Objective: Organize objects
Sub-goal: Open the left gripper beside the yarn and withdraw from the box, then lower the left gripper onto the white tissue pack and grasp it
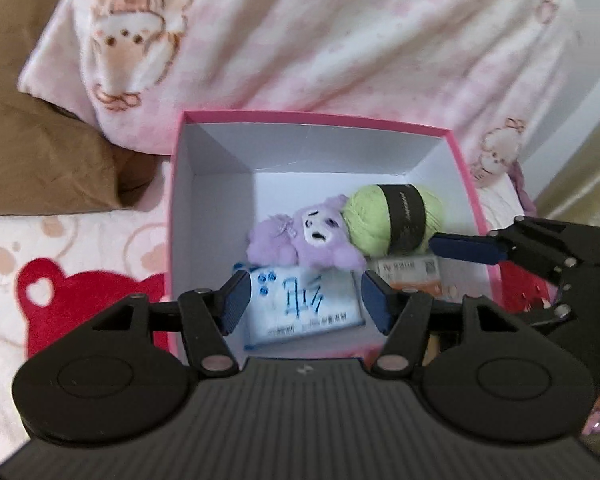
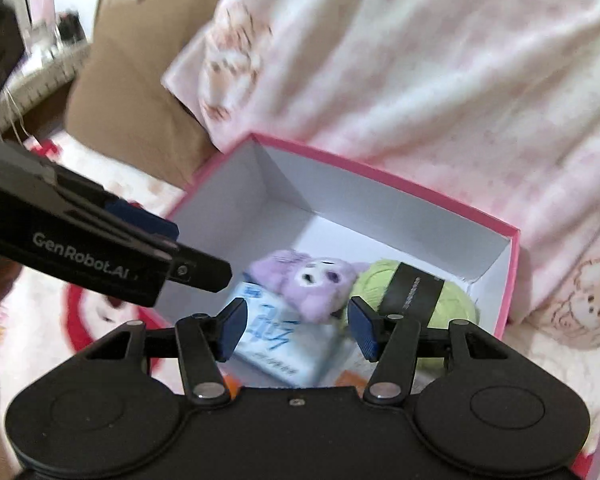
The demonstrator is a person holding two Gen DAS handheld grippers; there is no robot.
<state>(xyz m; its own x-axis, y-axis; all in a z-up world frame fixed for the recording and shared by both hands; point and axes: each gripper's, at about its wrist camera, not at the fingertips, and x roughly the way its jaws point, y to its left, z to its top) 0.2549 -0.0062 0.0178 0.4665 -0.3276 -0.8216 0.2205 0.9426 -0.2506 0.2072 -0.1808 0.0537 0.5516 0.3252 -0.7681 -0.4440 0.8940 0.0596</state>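
**Both grippers over the filled box**

Pink bedding [image 1: 340,40] surrounds the pink box [image 1: 474,200]. Left wrist: my left gripper [image 1: 306,304] hangs part-open, empty, above it. Right wrist: my right gripper [image 2: 298,330] likewise; plush toy [image 2: 312,280] and yarn [image 2: 452,304] inside, possibly touching.

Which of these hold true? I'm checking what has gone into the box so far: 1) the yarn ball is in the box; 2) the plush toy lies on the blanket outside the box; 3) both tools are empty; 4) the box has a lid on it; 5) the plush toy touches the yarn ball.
1) True: the green yarn ball lies inside the pink box.
2) False: the purple plush toy is in the box, partly on a blue and white packet.
3) True: the left tool and right tool are open with nothing gripped.
4) False: the box is open on top.
5) True: they lie against each other.
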